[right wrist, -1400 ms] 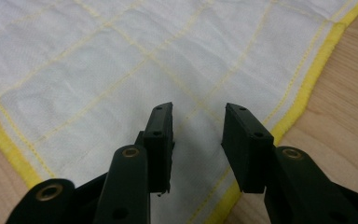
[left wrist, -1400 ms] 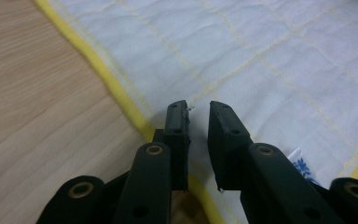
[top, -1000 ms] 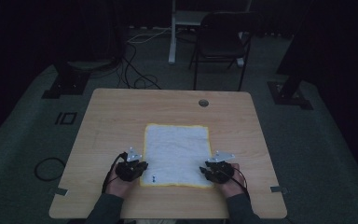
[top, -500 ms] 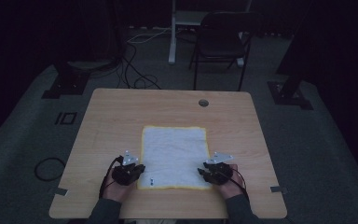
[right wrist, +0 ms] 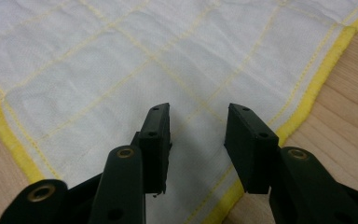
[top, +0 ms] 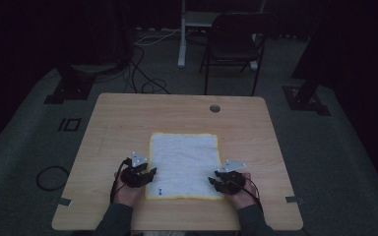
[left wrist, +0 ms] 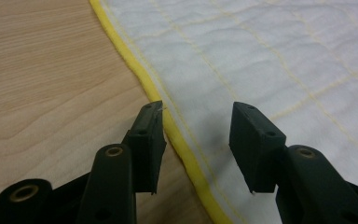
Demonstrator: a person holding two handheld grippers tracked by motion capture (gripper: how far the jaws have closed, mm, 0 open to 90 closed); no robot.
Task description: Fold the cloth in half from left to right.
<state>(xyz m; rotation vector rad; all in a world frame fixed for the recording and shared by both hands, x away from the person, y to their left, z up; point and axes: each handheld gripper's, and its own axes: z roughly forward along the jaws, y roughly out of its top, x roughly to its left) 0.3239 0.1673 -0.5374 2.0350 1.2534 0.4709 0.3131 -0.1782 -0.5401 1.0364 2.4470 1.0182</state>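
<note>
The high view is dim and murky; both gripper views are bright and sharp.

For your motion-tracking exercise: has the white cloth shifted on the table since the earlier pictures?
Yes. The white cloth slid slightly left, away from the table's right edge; its left border moved.

Both forearms are reaching forward; the left gripper (top: 147, 173), jaws just opening, and the right gripper (top: 215, 178) are gaping, gripping nothing.

table (top: 128, 118): bare wood all round cloth (top: 184, 162) | obstacles: flat cloth between grippers, nothing upright | far edge: small hole (top: 215, 108) | passage: open left, right, ahead
</note>
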